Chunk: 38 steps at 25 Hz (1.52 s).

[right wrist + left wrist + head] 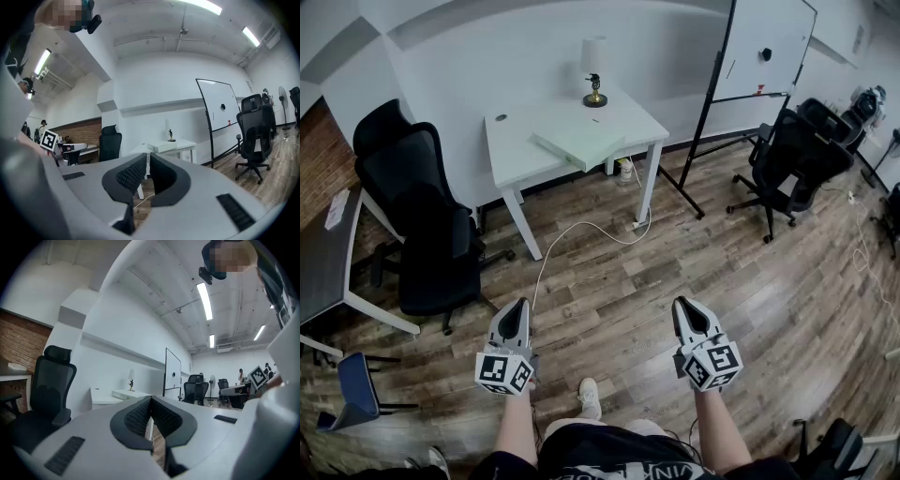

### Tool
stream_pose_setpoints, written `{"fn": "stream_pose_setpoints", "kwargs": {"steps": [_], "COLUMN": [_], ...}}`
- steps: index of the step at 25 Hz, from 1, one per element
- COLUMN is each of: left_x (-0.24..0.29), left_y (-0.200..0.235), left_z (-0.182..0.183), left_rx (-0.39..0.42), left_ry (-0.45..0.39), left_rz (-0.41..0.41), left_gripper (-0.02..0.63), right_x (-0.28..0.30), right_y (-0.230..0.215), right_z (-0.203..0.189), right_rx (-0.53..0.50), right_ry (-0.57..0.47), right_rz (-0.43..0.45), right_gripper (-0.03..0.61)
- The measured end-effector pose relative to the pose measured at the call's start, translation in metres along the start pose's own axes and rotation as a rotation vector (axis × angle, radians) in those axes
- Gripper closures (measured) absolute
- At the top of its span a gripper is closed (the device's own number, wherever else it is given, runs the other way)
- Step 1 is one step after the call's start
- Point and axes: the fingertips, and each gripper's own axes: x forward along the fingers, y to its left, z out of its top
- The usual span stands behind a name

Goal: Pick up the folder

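A person stands on the wood floor of an office, holding a gripper in each hand at waist height, both pointed level toward a white desk across the room. The left gripper has its jaws closed together, the ribbed black pads meeting at the tips with nothing between them, as its own view shows. The right gripper is likewise closed and empty, its pads drawn in to a thin slit. The folder, a flat pale green one, lies on the desk well apart from both grippers, set at an angle near the desk's front right corner, with one corner reaching the front edge. It shows above the closed jaws in the left gripper view and the right gripper view. Behind it, near the wall, stands a small lamp with a white shade. A whiteboard on a black stand is to the right of the desk, and a black chair sits to its left; another chair stands beyond the whiteboard. A white cable trails across the floor from under the desk toward the person's feet.
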Motion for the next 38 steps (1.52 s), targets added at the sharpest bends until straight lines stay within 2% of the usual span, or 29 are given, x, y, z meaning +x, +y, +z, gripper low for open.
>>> {"fn": "stream_pose_setpoints", "kwargs": {"steps": [8, 15, 21, 28, 35, 38], "left_x": [0.054, 0.094, 0.123, 0.151, 0.194, 0.222], "left_y": [0.053, 0.091, 0.102, 0.112, 0.129, 0.135], "left_z": [-0.012, -0.018, -0.020, -0.021, -0.017, -0.019], "left_rx": [-0.005, -0.008, -0.024, -0.008, -0.003, -0.004], "left_ry": [0.018, 0.033, 0.045, 0.038, 0.023, 0.037], "left_rz": [-0.006, -0.044, -0.081, -0.087, -0.052, -0.043], "left_gripper": [0.601, 0.601, 0.601, 0.601, 0.600, 0.601], "right_x": [0.068, 0.118, 0.148, 0.184, 0.243, 0.275], "right_y": [-0.013, -0.013, -0.014, -0.032, -0.060, -0.069], "right_z": [-0.001, -0.007, -0.010, -0.006, -0.005, -0.007], "right_rx": [-0.002, 0.021, 0.125, 0.090, 0.109, 0.128], "right_ry": [-0.002, 0.000, -0.013, -0.006, 0.005, 0.027], "right_rz": [-0.031, -0.054, -0.059, -0.056, -0.005, 0.035], "right_gripper": [0.539, 0.540, 0.540, 0.538, 0.535, 0.487]}}
